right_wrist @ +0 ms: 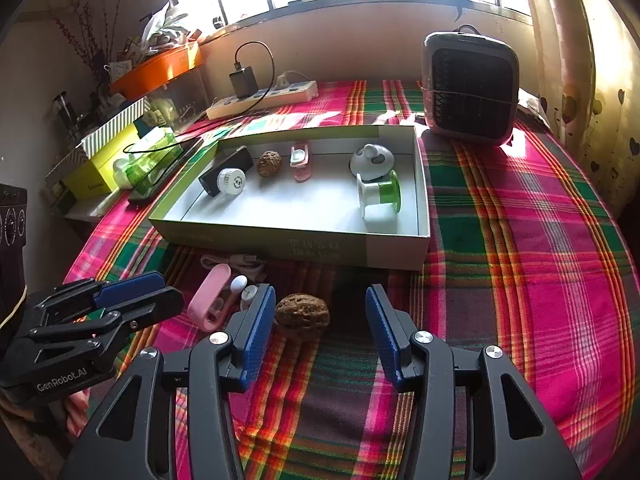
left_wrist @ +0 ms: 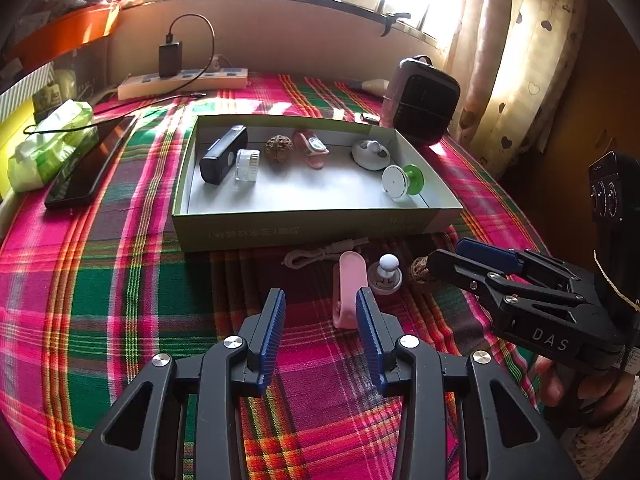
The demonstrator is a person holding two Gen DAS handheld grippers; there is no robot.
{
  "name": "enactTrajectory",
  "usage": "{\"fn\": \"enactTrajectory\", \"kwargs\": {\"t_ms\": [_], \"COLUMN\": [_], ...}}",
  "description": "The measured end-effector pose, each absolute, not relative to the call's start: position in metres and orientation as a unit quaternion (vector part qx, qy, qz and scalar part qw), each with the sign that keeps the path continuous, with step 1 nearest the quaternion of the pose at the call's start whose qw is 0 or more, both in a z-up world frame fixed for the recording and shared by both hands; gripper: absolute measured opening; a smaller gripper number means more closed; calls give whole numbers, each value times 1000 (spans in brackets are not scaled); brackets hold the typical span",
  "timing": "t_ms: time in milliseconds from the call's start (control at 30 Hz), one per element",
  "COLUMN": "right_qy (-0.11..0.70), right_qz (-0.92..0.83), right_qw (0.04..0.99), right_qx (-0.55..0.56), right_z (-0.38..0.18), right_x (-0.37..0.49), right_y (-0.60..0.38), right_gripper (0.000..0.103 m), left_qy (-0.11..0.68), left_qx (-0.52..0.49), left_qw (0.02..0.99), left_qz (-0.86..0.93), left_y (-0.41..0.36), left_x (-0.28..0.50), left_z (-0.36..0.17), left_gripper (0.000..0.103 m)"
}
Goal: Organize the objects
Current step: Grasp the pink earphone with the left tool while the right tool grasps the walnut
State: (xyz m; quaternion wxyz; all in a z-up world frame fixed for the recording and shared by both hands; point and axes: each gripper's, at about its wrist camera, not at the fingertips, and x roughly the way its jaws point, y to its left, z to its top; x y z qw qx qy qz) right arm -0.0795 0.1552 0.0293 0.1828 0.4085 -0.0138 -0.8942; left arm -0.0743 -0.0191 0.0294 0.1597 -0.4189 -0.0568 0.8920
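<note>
Left gripper (left_wrist: 320,314): fingers released, empty; pink clip (left_wrist: 349,292) touching right finger at 1 o'clock.
Right gripper (right_wrist: 320,312): fingers released; walnut (right_wrist: 303,314) between them, beside left finger.

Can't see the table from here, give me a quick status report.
Both jaws open, nothing held. Right gripper nearly at the walnut on the cloth; left gripper beside pink clip. Box ahead, no obstruction.
</note>
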Motion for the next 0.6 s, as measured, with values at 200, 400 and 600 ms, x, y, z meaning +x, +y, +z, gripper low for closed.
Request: {"fn": "enactTrajectory", "kwargs": {"t_ms": [200, 400, 600], "right_qy": [3, 24, 31], "right_qz": [-892, -890, -888], "right_qw": [179, 182, 180], "right_qx": [414, 418, 422], "right_z": [23, 18, 15], "right_x": [-80, -80, -82], "right_y": [151, 143, 143], "right_gripper": [50, 50, 50], "left_qy": [-59, -57, -55], "left_qx": [-424, -428, -430], "left_qw": [158, 158, 161], "left_qz": [890, 888, 887], "left_y": [-17, -15, -12], "left_x": [-74, -75, -76], "left_z": [26, 24, 23], "left_gripper": [35, 35, 35]}}
